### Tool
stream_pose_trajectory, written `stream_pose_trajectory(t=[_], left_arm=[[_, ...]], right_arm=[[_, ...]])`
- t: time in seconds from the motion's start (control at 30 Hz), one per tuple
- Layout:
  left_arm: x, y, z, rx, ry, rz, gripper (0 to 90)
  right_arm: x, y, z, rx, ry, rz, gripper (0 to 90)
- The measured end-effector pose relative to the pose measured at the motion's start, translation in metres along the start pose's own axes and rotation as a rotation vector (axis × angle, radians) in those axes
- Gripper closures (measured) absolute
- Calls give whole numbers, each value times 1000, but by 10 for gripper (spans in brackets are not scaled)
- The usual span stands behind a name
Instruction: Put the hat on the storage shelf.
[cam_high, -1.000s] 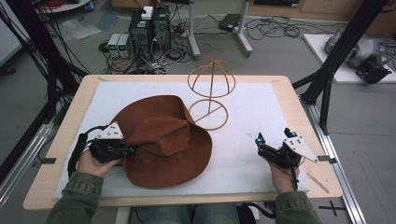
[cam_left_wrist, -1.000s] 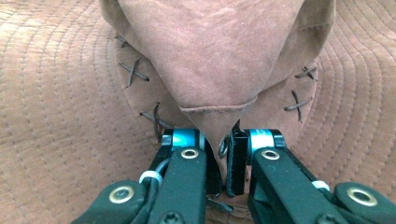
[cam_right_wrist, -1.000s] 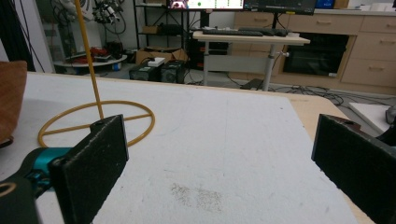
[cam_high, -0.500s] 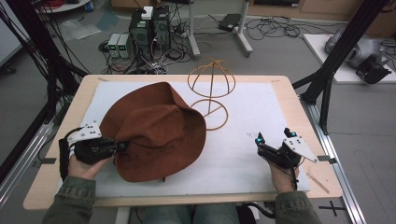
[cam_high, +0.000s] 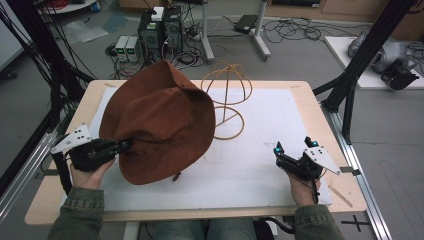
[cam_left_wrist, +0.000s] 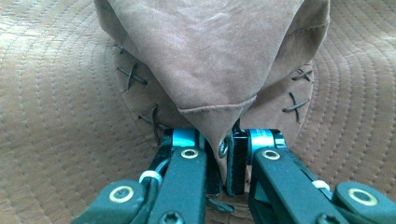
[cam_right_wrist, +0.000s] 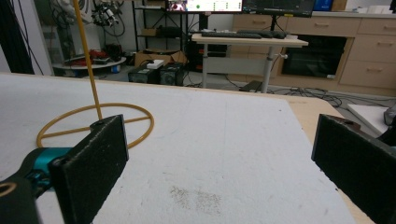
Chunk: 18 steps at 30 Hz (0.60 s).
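Lifted since a second ago, the brown hat (cam_high: 160, 120) no longer lies flat on the white mat (cam_high: 260, 165); it now stands tilted up, its far edge raised toward the back of the counter (cam_high: 305, 87).

From the high view, the left tool (cam_high: 122, 145) grips the hat at its near side, and the hat hangs from that one hold with its lower rim just at the mat. The yellow wire hat stand (cam_high: 227, 102) sits just beside it on the right, partly hidden behind the brim. The right tool (cam_high: 292, 150) rests well apart near the right front of the mat, its jaws apart and holding nothing.

Along the left tool's own view, the jaws are closed almost together on a pinched fold of the hat's leather (cam_left_wrist: 210, 70), with a small eyelet (cam_left_wrist: 223, 149) right at the pinch and the stitched brim spreading behind.

Along the right tool's view, the two black pads (cam_right_wrist: 91, 163) stand wide open over bare mat, and the stand's ring base (cam_right_wrist: 95, 123) and upright rod lie ahead to the left.

My judgement: the grip is narrow, on a soft fold, so the hat could slip out or swing as it rises. Swinging sideways, its brim could knock the light wire stand over
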<state>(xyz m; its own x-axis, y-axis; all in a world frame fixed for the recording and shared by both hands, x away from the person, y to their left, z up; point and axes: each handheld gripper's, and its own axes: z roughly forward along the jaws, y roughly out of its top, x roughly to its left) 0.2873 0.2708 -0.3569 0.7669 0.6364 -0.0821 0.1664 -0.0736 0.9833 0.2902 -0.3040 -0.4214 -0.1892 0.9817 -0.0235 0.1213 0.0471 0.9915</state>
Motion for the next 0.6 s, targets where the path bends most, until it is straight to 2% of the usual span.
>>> stream_pose_trajectory(t=[0.2, 0.33, 0.47, 0.6], left_arm=[[-3, 14, 0, -108, 52, 11, 884], [-2, 23, 3, -182, 64, 5, 884], [-1, 35, 8, -202, 73, 12, 884], [0, 48, 14, -212, 90, 38, 884]], right_arm=[[1, 0, 0, 1, 3, 10, 33], [1, 0, 0, -1, 2, 9, 34], [0, 0, 0, -1, 3, 6, 33], [0, 0, 0, -1, 5, 8, 33]])
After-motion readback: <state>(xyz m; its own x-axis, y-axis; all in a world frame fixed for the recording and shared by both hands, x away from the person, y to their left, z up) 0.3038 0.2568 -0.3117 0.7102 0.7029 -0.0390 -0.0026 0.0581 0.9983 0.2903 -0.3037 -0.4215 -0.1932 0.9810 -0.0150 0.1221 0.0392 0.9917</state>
